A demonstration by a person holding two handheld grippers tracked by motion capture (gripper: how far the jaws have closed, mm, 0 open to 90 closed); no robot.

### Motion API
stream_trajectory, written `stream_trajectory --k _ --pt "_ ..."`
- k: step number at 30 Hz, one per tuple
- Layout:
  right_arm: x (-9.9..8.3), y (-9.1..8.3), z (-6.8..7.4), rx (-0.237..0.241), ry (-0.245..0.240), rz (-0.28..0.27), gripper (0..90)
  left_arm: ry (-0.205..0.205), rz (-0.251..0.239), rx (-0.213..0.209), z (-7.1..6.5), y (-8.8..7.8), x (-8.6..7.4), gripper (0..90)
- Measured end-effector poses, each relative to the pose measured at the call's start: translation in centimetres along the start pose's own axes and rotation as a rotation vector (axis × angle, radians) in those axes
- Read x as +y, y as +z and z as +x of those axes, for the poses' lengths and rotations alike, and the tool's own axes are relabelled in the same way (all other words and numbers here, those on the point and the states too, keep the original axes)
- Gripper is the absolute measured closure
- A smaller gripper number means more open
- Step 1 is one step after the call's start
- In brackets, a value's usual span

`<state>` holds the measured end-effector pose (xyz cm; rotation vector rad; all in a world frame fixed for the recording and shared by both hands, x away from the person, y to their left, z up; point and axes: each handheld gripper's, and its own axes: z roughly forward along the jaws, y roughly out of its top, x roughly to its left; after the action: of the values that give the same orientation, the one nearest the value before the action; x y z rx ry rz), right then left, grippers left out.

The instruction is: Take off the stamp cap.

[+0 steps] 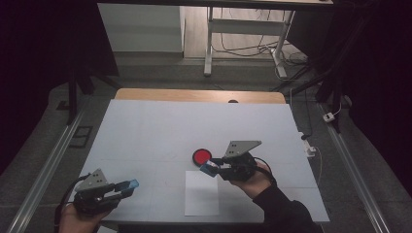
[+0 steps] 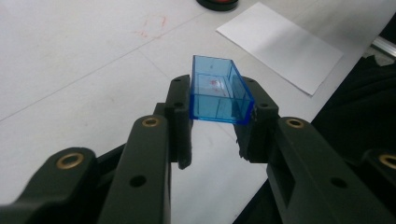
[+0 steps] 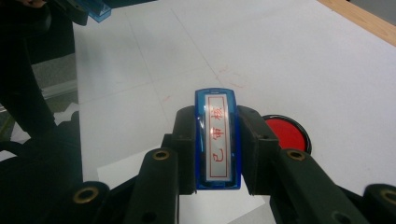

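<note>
Surface: white sheeting is covering the surface, with a wooden edge showing at the far side; dim floor, cables and a white frame are lying beyond.
Landmark: red ink pad, a round dish sitting open near the middle of the surface.
Right tongs: clamping on the blue stamp, just beside the ink pad on the person's side.
Stamp orientation: long axis is running along the tongs, away from the hand; its lettered face, red characters on a pale plate, is turning up toward the right gripper view's camera. Judged: face is being kept exposed for inking or checking, not yet pressing on anything.
Left tongs: clamping on the clear blue cap, well apart from the ink pad, toward the near left corner.
Cap orientation: long axis is pointing away from the hand, one end showing open toward the camera. Judged: cap is being held aside, clear of the inking.
Paper: white sheet lying flat just on the near side of the ink pad, under the right hand; judged to be waiting for the imprint.
Marks: faint red smudges are showing on the sheeting beyond the ink pad.
</note>
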<state>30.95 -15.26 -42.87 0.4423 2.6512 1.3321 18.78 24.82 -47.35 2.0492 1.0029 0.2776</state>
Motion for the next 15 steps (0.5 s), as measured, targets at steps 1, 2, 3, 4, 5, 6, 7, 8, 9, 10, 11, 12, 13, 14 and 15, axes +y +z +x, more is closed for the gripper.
stream_trajectory --k 1,2,3,4,5,6,7,8,9,10,11,12,13,14,15 --pt "-0.02 0.01 -0.02 -0.002 0.001 0.003 71.0 0.001 0.003 0.005 0.01 -0.02 -0.05 68.4" --pt "-0.04 0.02 -0.06 -0.004 -0.001 0.004 71.0 0.0 0.006 0.011 0.0 -0.05 -0.11 68.4" --pt "-0.07 0.02 -0.09 -0.005 -0.001 0.005 71.0 0.0 0.009 0.016 0.0 -0.07 -0.16 68.3" --pt "-0.09 0.02 -0.11 -0.006 -0.002 0.005 71.0 -0.002 0.014 0.02 0.0 -0.11 -0.22 68.3" --pt "-0.1 0.02 -0.11 -0.007 -0.002 0.006 71.0 -0.004 0.016 0.024 0.02 -0.13 -0.28 68.3" --pt "-0.1 0.0 -0.12 -0.008 -0.004 0.008 71.0 -0.006 0.018 0.027 0.04 -0.14 -0.34 68.3" --pt "-0.11 0.0 -0.12 -0.01 -0.005 0.009 71.0 -0.008 0.021 0.029 0.06 -0.15 -0.41 68.3" --pt "-0.12 0.0 -0.13 -0.011 -0.007 0.01 71.0 -0.01 0.025 0.032 0.07 -0.17 -0.48 68.3" --pt "-0.13 0.01 -0.14 -0.012 -0.005 0.009 71.0 -0.012 0.029 0.032 0.09 -0.19 -0.54 68.3" --pt "-0.15 0.01 -0.16 -0.01 -0.003 0.007 71.0 -0.014 0.031 0.032 0.11 -0.21 -0.57 68.3" --pt "-0.16 0.02 -0.19 -0.009 -0.002 0.006 71.0 -0.016 0.029 0.03 0.11 -0.24 -0.6 68.3" --pt "-0.17 0.02 -0.22 -0.01 -0.002 0.007 71.0 -0.017 0.027 0.029 0.11 -0.27 -0.62 68.3" --pt "-0.18 0.02 -0.25 -0.011 -0.003 0.007 71.0 -0.019 0.027 0.028 0.11 -0.27 -0.63 68.3" --pt "-0.19 0.02 -0.26 -0.014 0.001 0.008 71.0 -0.019 0.03 0.027 0.12 -0.26 -0.63 68.3" --pt "-0.22 0.04 -0.29 -0.013 0.002 0.006 71.0 -0.019 0.031 0.027 0.11 -0.24 -0.63 68.3"
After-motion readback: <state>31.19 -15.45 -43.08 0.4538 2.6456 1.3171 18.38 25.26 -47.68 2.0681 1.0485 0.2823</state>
